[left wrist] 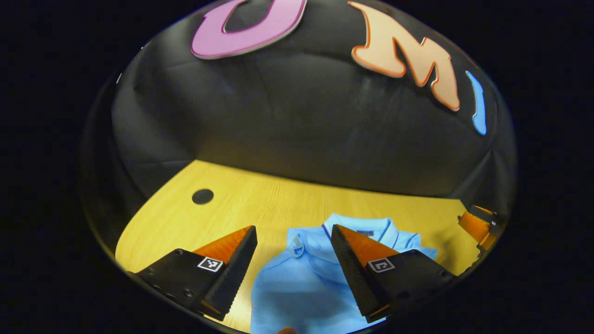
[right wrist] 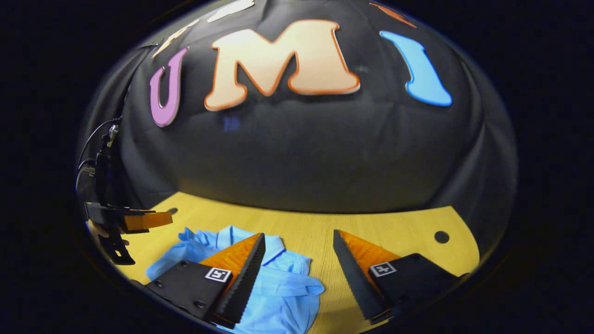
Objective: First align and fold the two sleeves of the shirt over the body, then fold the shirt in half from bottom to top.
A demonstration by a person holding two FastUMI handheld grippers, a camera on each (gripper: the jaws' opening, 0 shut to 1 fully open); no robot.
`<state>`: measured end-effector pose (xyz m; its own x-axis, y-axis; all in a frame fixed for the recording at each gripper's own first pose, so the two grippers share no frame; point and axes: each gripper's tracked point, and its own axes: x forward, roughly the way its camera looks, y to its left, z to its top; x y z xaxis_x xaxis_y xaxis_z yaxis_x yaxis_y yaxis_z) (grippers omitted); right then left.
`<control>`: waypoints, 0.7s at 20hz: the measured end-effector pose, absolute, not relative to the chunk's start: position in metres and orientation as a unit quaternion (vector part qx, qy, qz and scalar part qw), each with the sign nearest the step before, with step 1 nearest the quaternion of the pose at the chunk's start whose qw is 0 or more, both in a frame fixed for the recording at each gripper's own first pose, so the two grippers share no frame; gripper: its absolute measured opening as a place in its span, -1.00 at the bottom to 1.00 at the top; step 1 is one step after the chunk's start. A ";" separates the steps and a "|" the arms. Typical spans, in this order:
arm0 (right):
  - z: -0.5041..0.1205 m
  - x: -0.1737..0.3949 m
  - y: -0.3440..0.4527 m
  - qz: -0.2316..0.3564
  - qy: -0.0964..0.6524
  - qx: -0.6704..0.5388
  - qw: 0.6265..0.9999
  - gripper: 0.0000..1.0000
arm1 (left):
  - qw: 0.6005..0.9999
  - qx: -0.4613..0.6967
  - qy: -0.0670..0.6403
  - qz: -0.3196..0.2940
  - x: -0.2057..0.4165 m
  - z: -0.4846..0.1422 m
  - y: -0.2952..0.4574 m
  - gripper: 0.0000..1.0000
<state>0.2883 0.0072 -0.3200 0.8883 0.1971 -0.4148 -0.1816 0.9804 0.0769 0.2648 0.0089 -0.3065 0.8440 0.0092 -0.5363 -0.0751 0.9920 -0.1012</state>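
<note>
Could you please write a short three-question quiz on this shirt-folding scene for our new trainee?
1. True or false: the left hand-held gripper is shut on the shirt.
2. What surface does the shirt lie on?
3. In the right gripper view, the right hand-held gripper is: A) open, B) shut on a sleeve, C) shut on the collar.

Key: 1 false, it is open; 2 the wooden table; 3 A.

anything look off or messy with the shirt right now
Somewhat. The light blue shirt lies rumpled on the wooden table, and a sleeve sits bunched and crooked across the body rather than flat. Both grippers, left and right, hang open above it.
</note>
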 end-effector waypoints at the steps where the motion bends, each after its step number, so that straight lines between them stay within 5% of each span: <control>1: -0.286 0.275 0.005 0.092 0.185 0.018 0.978 0.80 | 0.967 -0.046 0.248 0.023 0.257 -0.276 0.009 0.94; 2: -0.259 0.262 0.004 0.089 0.160 0.018 0.983 0.94 | 0.976 -0.032 0.214 0.019 0.248 -0.242 0.007 0.93; 7: -0.140 0.182 0.003 0.070 0.058 -0.010 0.996 0.87 | 0.994 -0.005 0.110 -0.004 0.180 -0.122 -0.013 0.90; 14: -0.059 0.078 0.019 0.055 0.019 0.000 0.998 0.94 | 0.998 0.018 0.062 -0.006 0.067 -0.042 -0.009 0.89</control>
<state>0.0780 0.0195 -0.0590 0.9933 0.1095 -0.0373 -0.1095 0.9940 0.0013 0.0667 -0.0093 -0.0418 0.9922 -0.0100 -0.1240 0.0145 0.9993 0.0356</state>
